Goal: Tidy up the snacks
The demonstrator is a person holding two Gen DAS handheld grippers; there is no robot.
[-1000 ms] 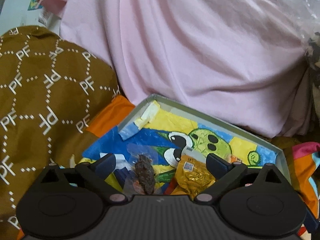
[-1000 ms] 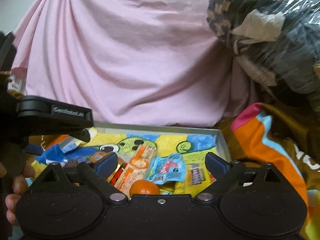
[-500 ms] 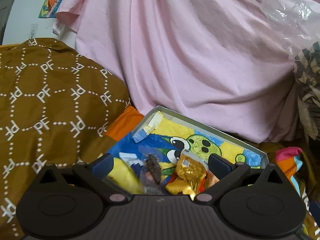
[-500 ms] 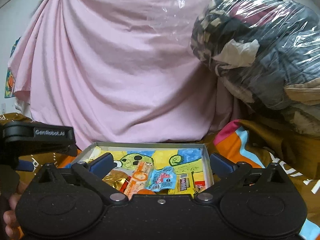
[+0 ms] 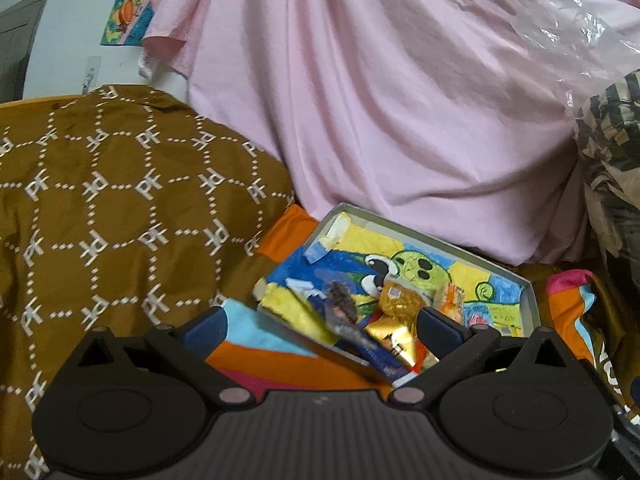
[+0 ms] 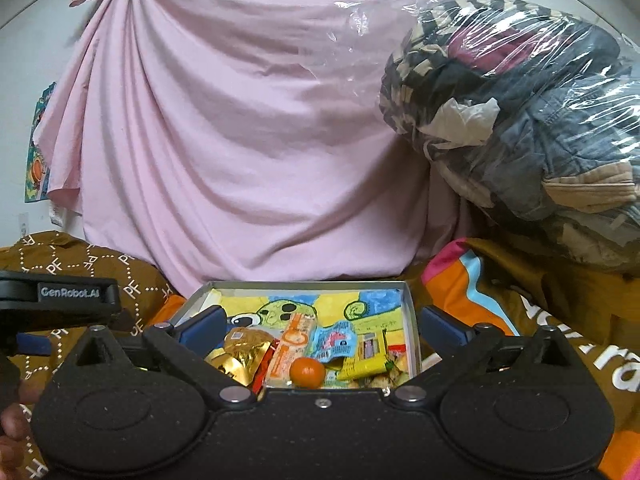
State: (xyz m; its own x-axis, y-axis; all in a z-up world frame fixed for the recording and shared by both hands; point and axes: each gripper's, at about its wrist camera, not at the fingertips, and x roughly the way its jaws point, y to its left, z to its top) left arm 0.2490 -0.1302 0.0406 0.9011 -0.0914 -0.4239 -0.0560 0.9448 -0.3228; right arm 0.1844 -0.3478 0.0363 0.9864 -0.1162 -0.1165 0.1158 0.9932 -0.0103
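Snack packets [image 6: 298, 344] in tray [image 6: 408, 300], cloth [image 6: 248, 140] behind, bagged clothes [image 6: 532, 120] right

place: home, bedroom-like | cues: pink sheet [image 6: 248, 152] draped ahead of tongs | bagged clothes [image 6: 520, 120] right | patterned bedding [image 5: 120, 208] left

Both wrist views look forward, sharing the tray [image 5: 529, 300].

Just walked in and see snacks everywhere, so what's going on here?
A person holds a two-finger gripper in each hand over a shallow tray lined with a cartoon drawing. Snacks sit piled in its near end: a gold foil packet, an orange wrapped bar, a small orange fruit and a light blue packet. The left gripper and right gripper are both open and hold nothing.
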